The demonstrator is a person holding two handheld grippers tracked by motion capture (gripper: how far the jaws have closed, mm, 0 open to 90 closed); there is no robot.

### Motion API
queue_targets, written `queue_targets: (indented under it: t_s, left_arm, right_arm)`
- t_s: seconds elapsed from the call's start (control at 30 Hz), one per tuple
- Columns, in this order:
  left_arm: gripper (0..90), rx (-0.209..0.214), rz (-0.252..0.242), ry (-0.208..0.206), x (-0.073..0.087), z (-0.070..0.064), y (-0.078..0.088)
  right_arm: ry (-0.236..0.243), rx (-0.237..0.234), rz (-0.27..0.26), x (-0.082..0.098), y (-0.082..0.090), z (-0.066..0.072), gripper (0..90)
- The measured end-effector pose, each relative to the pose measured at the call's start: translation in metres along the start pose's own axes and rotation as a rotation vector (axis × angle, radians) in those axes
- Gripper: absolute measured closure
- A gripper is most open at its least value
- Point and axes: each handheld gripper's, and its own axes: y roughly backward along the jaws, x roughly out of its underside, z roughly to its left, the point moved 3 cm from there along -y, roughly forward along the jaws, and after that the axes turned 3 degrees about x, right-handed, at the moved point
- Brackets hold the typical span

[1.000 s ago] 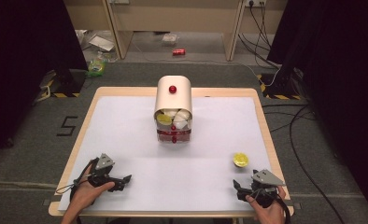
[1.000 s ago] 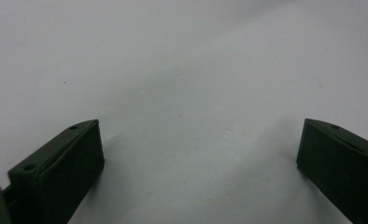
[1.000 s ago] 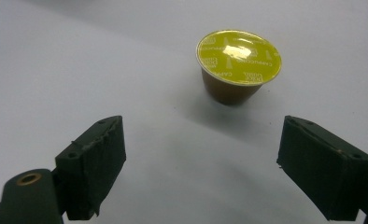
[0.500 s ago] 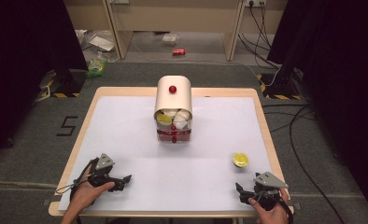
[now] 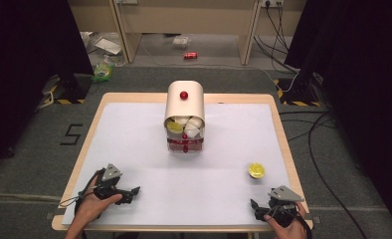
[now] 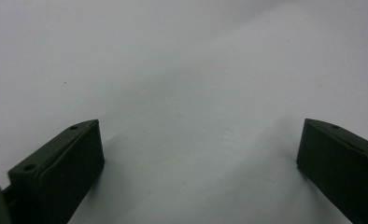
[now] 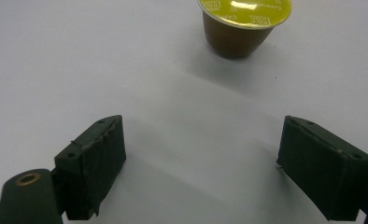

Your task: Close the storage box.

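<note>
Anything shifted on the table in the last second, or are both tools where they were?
The right tool slid slightly back toward the near table edge, away from the yellow-lidded capsule; its jaws are open and empty. The left tool, also open, stayed put, as did the capsule and the capsule dispenser.

A white tabletop (image 5: 134,129) with a pale wooden rim stands on grey carpet (image 5: 45,149). Black curtains (image 5: 30,50) hang at both sides. Beyond the far edge, a light wooden cabinet (image 5: 184,20), a red can (image 5: 190,55), scattered litter (image 5: 104,47) and black cables (image 5: 328,134).
</note>
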Motion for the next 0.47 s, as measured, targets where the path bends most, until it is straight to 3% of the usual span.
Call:
queue_targets:
  t_s: [0.17,0.47]
  left_arm:
    - [0.0,0.0,0.0,0.0,0.0,0.0,0.0]
    - [0.0,0.0,0.0,0.0,0.0,0.0,0.0]
  right_arm:
    - [-0.04,-0.009,-0.01,0.0031,-0.0008,-0.0014,15.0]
    - [-0.042,-0.011,-0.022,0.0045,-0.0008,-0.0014,14.9]
